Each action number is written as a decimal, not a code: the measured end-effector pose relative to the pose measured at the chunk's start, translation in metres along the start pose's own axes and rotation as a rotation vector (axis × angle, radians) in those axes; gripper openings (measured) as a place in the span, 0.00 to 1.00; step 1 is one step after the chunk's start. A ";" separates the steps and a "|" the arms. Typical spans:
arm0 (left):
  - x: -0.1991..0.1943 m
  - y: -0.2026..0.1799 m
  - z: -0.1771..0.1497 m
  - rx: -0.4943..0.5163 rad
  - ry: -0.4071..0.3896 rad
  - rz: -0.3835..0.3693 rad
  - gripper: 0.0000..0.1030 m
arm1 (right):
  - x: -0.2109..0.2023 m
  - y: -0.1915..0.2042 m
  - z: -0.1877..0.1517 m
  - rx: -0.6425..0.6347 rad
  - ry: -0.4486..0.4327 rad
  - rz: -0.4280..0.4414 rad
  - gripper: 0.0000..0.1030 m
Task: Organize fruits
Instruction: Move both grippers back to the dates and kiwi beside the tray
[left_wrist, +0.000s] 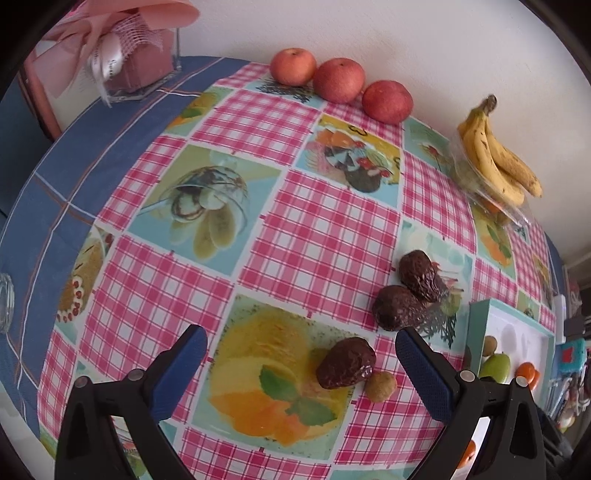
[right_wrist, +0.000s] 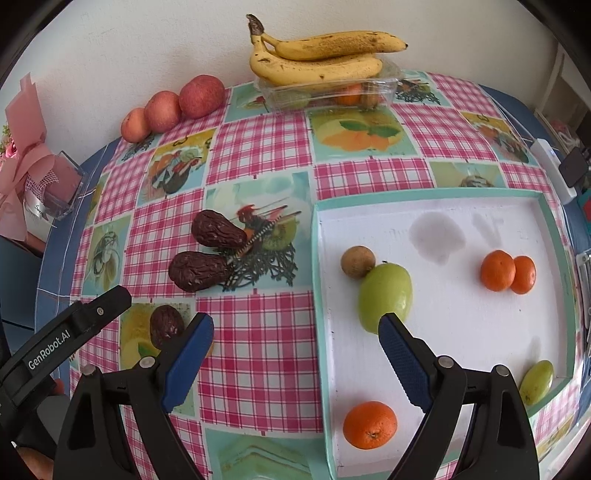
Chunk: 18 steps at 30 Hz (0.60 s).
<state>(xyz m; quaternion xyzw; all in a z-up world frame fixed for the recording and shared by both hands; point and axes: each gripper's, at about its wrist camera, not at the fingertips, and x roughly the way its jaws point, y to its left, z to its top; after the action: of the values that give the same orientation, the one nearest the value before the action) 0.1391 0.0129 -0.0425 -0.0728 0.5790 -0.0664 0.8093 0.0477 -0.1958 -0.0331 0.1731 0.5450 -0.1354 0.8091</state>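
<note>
While both grippers' fingers gape wide, the tray (right_wrist: 550, 221) holds oranges (right_wrist: 508, 270), green fruit (right_wrist: 386, 293); bananas (right_wrist: 321, 59) top the clear tub (right_wrist: 273, 94).

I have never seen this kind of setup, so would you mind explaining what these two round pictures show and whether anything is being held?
Each picture comes from a fisheye camera on a hand-held two-finger gripper, looking along its blue-padded fingers. A person carries one in each hand. The left gripper is open over a dark avocado beside a small brown fruit. The right gripper is open, straddling the edge of a white tray holding oranges and green fruit. Apples and bananas sit by the wall on the checked tablecloth. Nothing is held.
</note>
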 end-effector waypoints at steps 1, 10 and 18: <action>0.002 -0.002 0.000 0.008 0.008 -0.008 1.00 | 0.001 -0.001 0.000 0.002 0.002 -0.003 0.88; 0.017 -0.014 -0.003 0.074 0.060 0.017 1.00 | 0.002 -0.014 0.004 0.022 0.010 -0.017 0.88; 0.025 -0.025 -0.005 0.115 0.090 0.003 0.83 | -0.001 -0.022 0.006 0.043 0.006 -0.020 0.88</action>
<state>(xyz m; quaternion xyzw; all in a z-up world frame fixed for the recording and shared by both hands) 0.1417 -0.0165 -0.0621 -0.0220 0.6102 -0.1014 0.7854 0.0434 -0.2185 -0.0330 0.1856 0.5459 -0.1546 0.8023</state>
